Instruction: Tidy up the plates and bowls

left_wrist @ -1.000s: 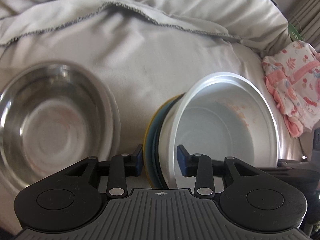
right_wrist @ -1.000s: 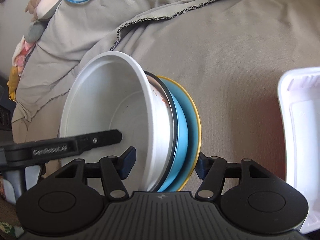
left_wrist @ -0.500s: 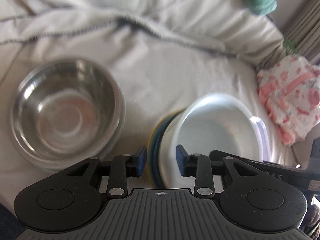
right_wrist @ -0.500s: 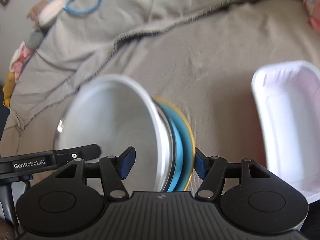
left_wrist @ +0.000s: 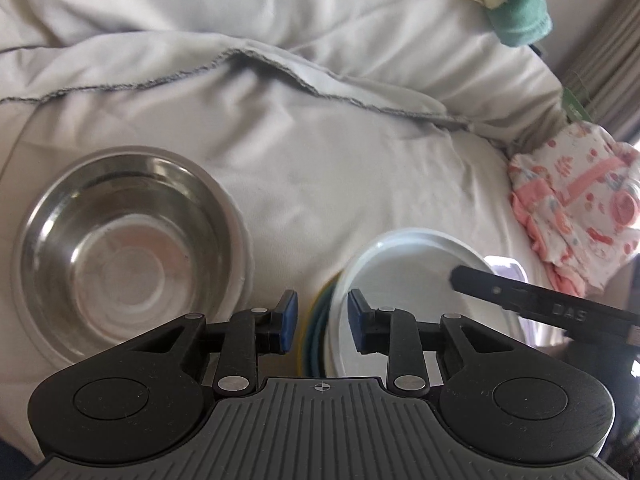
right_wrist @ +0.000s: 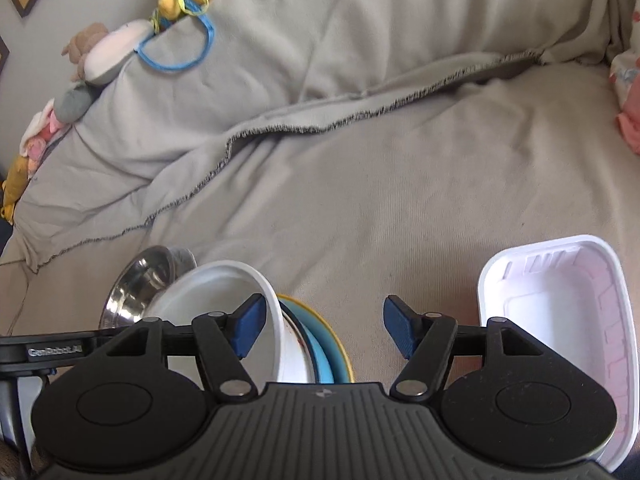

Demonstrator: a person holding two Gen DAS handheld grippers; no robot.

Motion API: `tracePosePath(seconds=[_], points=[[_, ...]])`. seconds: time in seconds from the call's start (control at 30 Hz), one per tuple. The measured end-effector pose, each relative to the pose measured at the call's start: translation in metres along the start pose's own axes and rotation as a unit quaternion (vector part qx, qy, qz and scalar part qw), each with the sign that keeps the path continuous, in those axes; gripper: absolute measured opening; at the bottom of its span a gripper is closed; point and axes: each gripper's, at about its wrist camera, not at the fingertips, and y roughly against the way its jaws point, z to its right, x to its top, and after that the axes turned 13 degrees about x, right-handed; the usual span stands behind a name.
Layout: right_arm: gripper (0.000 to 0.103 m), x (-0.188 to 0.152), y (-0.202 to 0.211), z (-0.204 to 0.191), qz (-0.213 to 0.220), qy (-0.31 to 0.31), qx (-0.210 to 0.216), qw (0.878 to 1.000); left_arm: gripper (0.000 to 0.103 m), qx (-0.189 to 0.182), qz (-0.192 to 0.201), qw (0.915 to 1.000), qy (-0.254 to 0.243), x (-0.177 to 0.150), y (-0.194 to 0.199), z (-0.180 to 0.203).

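A stack of a white bowl [left_wrist: 416,280], a blue plate and a yellow plate [right_wrist: 340,354] is held tilted above the grey sofa cover. My left gripper [left_wrist: 322,322] is shut on the stack's rim, its pads on either side of it. My right gripper [right_wrist: 322,330] straddles the opposite rim with its jaws wide open; the white bowl [right_wrist: 224,292] sits by its left fingertip. A steel bowl [left_wrist: 124,252] rests on the sofa at the left, and shows behind the stack in the right wrist view [right_wrist: 140,284].
A white foam tray [right_wrist: 568,328] lies on the sofa at the right. Pink patterned clothing [left_wrist: 576,208] sits at the sofa's right end. A green cloth [left_wrist: 516,12] and toys [right_wrist: 104,52] lie on the backrest. The cover [right_wrist: 360,184] is wrinkled.
Both grippers have risen with the stack, so the sofa looks farther away. My right gripper's jaws have opened wider off the stack's rim. The left keeps its grip.
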Motion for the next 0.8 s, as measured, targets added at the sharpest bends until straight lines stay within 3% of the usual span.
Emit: tracePosePath(seconds=[0.1, 0.13, 0.2, 0.3, 0.5, 0.53, 0.6, 0.63, 0.73, 0.8], points=[[0.066, -0.005, -0.002, 0.0, -0.019, 0.027, -0.008, 0.999, 0.031, 0.014, -0.003, 0.9996, -0.025, 0.0, 0.005, 0.0], [0.067, -0.008, -0.002, -0.002, -0.024, 0.039, -0.016, 0.999, 0.036, 0.025, -0.002, 0.9991, -0.034, -0.001, 0.006, 0.001], [0.075, -0.014, -0.003, -0.005, -0.018, 0.051, -0.043, 0.998, 0.04, 0.037, -0.008, 0.9981, -0.049, -0.004, 0.005, 0.004], [0.075, -0.018, -0.004, -0.004, -0.011, 0.04, -0.044, 0.998, 0.039, 0.042, -0.026, 0.9969, -0.062, -0.009, -0.002, 0.01], [0.075, -0.02, -0.025, 0.009, -0.093, -0.023, 0.051, 0.994, 0.039, 0.039, -0.06, 0.9961, -0.052, -0.011, -0.025, 0.01], [0.074, -0.022, -0.03, 0.012, -0.103, -0.029, 0.055, 0.993, 0.037, 0.031, -0.067, 0.9961, -0.047, -0.011, -0.029, 0.01], [0.062, -0.026, -0.039, 0.015, -0.117, -0.033, 0.055, 0.991, 0.039, 0.007, -0.088, 0.9955, -0.034, -0.012, -0.038, 0.01], [0.06, -0.028, -0.042, 0.017, -0.124, -0.036, 0.058, 0.99, 0.045, -0.002, -0.097, 0.9948, -0.029, -0.012, -0.041, 0.01], [0.058, -0.028, -0.041, 0.022, -0.126, -0.047, 0.072, 0.988, 0.056, -0.014, -0.106, 0.9939, -0.026, -0.012, -0.045, 0.017], [0.058, -0.029, -0.041, 0.026, -0.126, -0.051, 0.077, 0.988, 0.057, -0.012, -0.109, 0.9936, -0.028, -0.009, -0.044, 0.022]])
